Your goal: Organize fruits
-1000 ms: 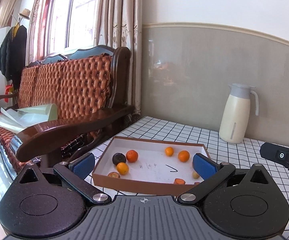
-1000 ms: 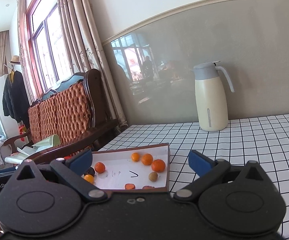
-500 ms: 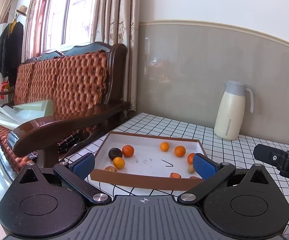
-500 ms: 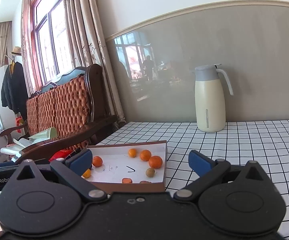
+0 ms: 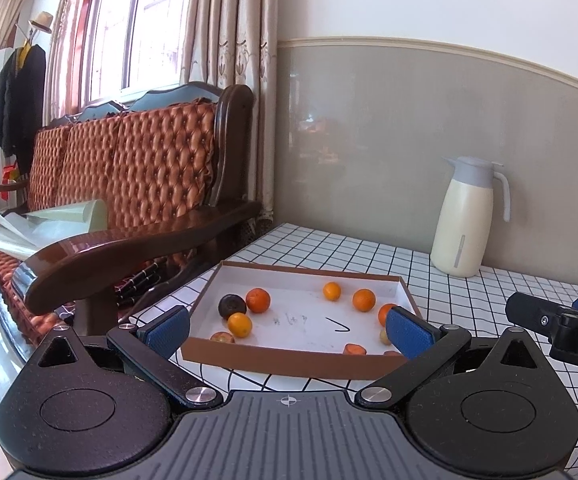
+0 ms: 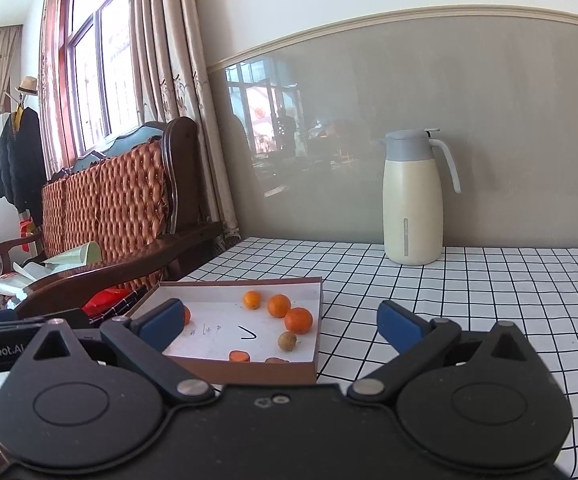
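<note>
I hold both tools short of the shallow brown cardboard tray with a white floor (image 5: 289,362), which sits low in the centre of the left view and lower left of centre in the right view. My left gripper (image 5: 287,326) has its blue pads spread wide with nothing between them; my right gripper (image 6: 279,320) is just as wide and empty.

The fruit lies loose inside the tray: a dark purple round fruit (image 5: 232,306) touching a small orange mandarin (image 5: 258,300), and a yellower mandarin (image 5: 239,325) just in front of them. Right of centre in the tray are more small oranges (image 6: 298,320) and a little tan rough-skinned fruit (image 6: 287,340). I judge all of them light, round and apt to roll, with thin skin that bruises, so I would close on one across its widest part, gently.

The tray's walls are low but would catch a pad coming in flat, so coming from above looks safer. The black-and-white checked tablecloth (image 6: 489,300) is bare to the right of the tray, open up to the cream insulated jug with a grey lid (image 6: 412,200) at the wall. To the left, the table edge and dark wooden sofa arm (image 5: 129,248) are close.
</note>
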Action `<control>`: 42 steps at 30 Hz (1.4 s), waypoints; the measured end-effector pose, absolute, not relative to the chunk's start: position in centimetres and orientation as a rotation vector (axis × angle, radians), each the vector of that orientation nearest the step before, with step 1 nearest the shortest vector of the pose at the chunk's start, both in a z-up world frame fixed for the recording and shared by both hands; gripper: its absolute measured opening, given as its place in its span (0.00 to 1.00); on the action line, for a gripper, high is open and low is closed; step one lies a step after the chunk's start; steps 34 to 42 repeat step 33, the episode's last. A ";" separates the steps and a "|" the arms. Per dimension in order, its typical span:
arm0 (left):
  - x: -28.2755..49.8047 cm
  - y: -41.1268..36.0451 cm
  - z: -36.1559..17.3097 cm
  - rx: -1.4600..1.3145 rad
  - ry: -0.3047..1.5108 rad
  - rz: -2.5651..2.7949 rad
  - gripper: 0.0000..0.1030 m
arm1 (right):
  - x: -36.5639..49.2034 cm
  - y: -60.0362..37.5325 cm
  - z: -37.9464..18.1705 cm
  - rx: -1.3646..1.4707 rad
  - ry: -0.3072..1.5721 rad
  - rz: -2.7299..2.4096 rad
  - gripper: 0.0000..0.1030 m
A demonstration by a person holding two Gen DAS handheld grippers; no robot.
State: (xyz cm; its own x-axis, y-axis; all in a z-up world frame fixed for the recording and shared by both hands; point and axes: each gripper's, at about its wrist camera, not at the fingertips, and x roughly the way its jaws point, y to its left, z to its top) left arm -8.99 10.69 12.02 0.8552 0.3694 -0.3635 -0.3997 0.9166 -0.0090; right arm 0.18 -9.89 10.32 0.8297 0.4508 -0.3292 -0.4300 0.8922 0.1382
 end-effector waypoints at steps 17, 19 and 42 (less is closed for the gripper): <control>-9.0 11.2 11.8 -0.097 0.370 0.425 1.00 | 0.1 -9.6 10.5 0.033 0.353 0.461 0.94; -9.0 11.2 11.7 -0.101 0.373 0.423 1.00 | 0.1 -9.6 10.5 0.030 0.356 0.464 0.94; -8.8 11.0 10.4 -0.115 0.341 0.369 1.00 | 0.3 -9.1 9.9 0.026 0.374 0.471 0.94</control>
